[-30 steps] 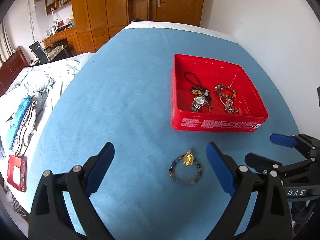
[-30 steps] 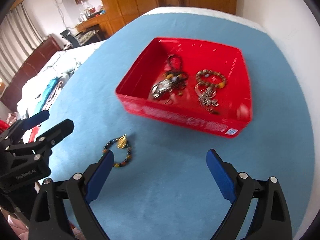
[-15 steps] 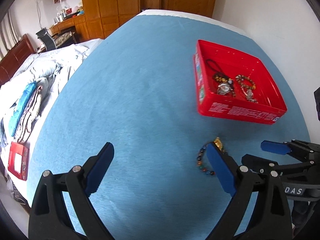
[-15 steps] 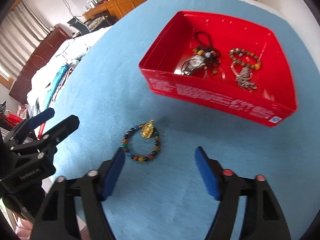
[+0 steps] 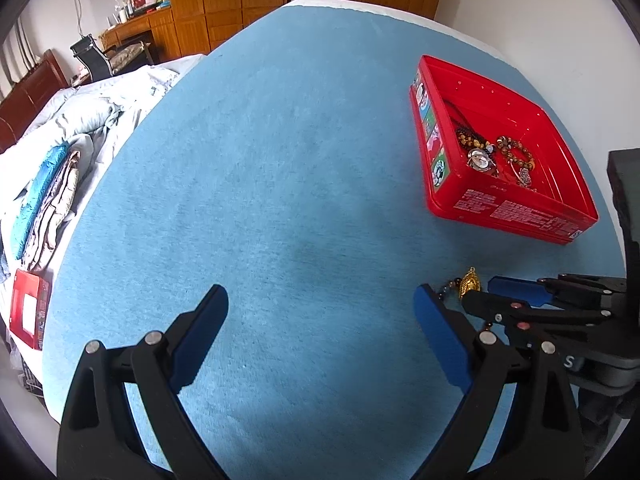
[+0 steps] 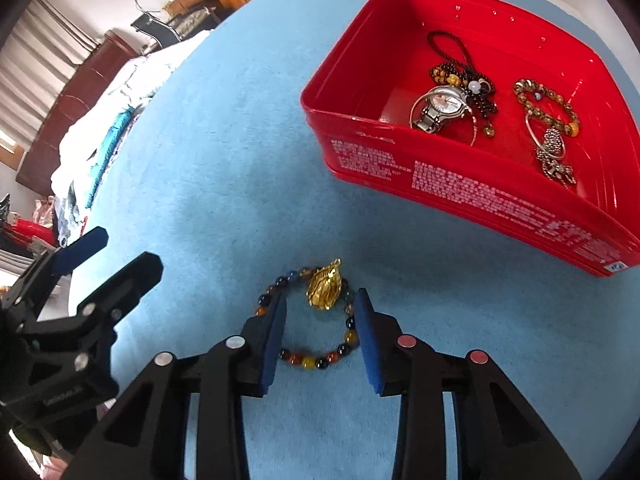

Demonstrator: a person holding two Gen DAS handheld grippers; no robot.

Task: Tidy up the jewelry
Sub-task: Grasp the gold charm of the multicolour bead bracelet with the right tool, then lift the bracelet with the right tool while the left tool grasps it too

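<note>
right gripper (image 6: 322,332) jaws part-closed astride bracelet (image 6: 316,320) | left gripper (image 5: 320,344) jaws wide — its view hides most of the bracelet

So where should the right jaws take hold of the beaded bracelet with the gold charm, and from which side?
Come from above. The beaded bracelet lies flat on the blue cloth, so there is no upright part. The right gripper already has one blue pad on each side of the ring. Probably best to close across the beads just below the gold charm, which is bulkier and irregular.
</note>
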